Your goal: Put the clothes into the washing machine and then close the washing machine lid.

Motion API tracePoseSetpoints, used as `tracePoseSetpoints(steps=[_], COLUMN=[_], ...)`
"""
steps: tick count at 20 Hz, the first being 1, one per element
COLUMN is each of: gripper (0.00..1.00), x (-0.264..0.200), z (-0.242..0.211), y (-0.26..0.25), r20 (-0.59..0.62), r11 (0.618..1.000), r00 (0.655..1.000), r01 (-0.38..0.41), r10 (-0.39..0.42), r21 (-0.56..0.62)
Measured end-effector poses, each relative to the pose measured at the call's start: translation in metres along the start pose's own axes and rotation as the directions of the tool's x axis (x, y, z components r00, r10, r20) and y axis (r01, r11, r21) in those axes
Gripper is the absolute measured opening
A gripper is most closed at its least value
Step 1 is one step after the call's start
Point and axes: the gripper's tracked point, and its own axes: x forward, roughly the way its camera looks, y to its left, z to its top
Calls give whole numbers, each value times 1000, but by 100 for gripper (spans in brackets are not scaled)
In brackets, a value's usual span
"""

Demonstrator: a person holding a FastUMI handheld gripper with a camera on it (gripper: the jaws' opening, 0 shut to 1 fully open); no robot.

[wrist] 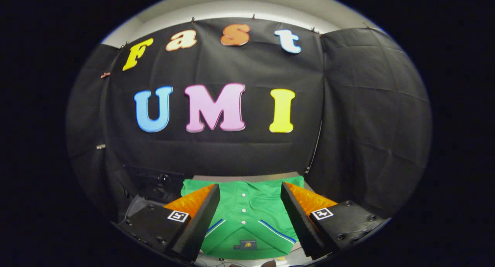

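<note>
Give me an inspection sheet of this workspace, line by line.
Surface: grey tabletop, only a strip visible past the garment.
Job's things: green button-front shirt spread flat on the table, collar nearest the tongs, white buttons down the middle.
Clutter: nothing seen.
Grippers: tongs open, fingers spread either side of the shirt, hovering over it, not pressing on it.
Cables: thin wires beside a dark unit to the left of the table.
Surroundings: black cloth wall behind and to the sides.
</note>
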Motion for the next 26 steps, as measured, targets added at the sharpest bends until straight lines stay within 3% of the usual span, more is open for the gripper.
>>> tracePoseSetpoints(steps=[4, 13, 18, 24, 26], gripper=[99, 99, 99, 99, 100], x=[46, 83, 106, 115, 121], z=[-30, -71, -88, -97, -99], y=[-1, -20, -17, -9, -5], r20=[-153, -326, -482, -609, -620], r11=[1000, 999, 996, 999, 998], r00=[988, 945, 876, 792, 782], r01=[-3, 35, 31, 51, 52], r10=[1, -35, 11, -47, -59], r21=[-13, -7, 78, -10, -30])
